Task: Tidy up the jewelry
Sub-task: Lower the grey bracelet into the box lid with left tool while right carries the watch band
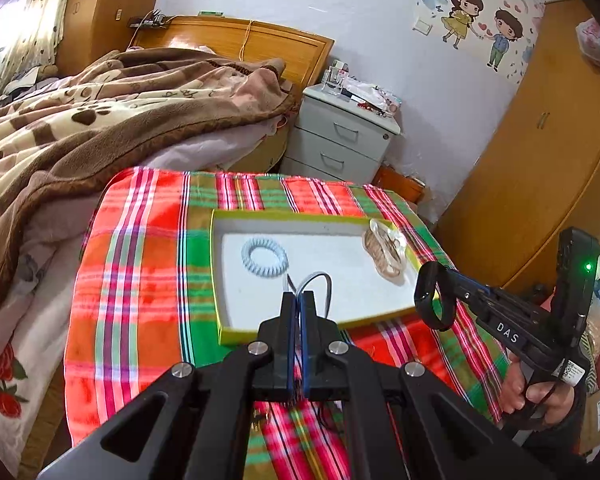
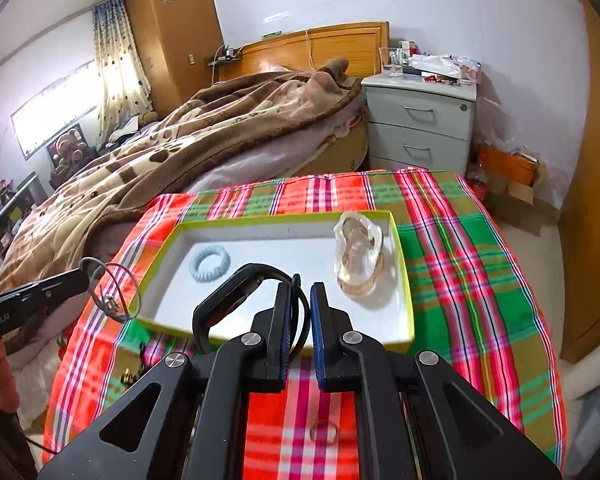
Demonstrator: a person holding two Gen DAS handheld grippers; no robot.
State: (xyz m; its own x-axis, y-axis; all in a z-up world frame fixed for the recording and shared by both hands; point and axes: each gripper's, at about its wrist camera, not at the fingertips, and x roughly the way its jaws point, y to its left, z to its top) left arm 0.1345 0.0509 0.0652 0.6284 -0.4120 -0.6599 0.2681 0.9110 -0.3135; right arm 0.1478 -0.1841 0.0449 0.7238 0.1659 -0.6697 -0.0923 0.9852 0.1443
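Note:
A shallow white tray with a yellow-green rim (image 1: 216, 264) (image 2: 404, 280) lies on the plaid cloth. In it are a pale blue spiral hair tie (image 1: 265, 258) (image 2: 210, 262) and a clear pink-tinted clip (image 1: 385, 251) (image 2: 358, 254). My left gripper (image 1: 299, 294) (image 2: 85, 274) is shut on a thin silver wire bracelet (image 1: 320, 284) (image 2: 114, 292), held at the tray's near-left edge. My right gripper (image 2: 300, 290) (image 1: 440, 276) is shut on a black wristband (image 2: 228, 300) (image 1: 432, 300), just above the tray's near edge. A ring (image 2: 324, 432) lies on the cloth under the right gripper.
The plaid cloth (image 1: 140, 280) (image 2: 480, 280) covers a small table beside a bed with a brown blanket (image 1: 80, 120). A grey nightstand (image 1: 340, 140) (image 2: 420, 120) stands behind, and a wooden wardrobe (image 1: 540, 160) to the right. Small trinkets (image 2: 130, 376) lie on the cloth near the tray's left corner.

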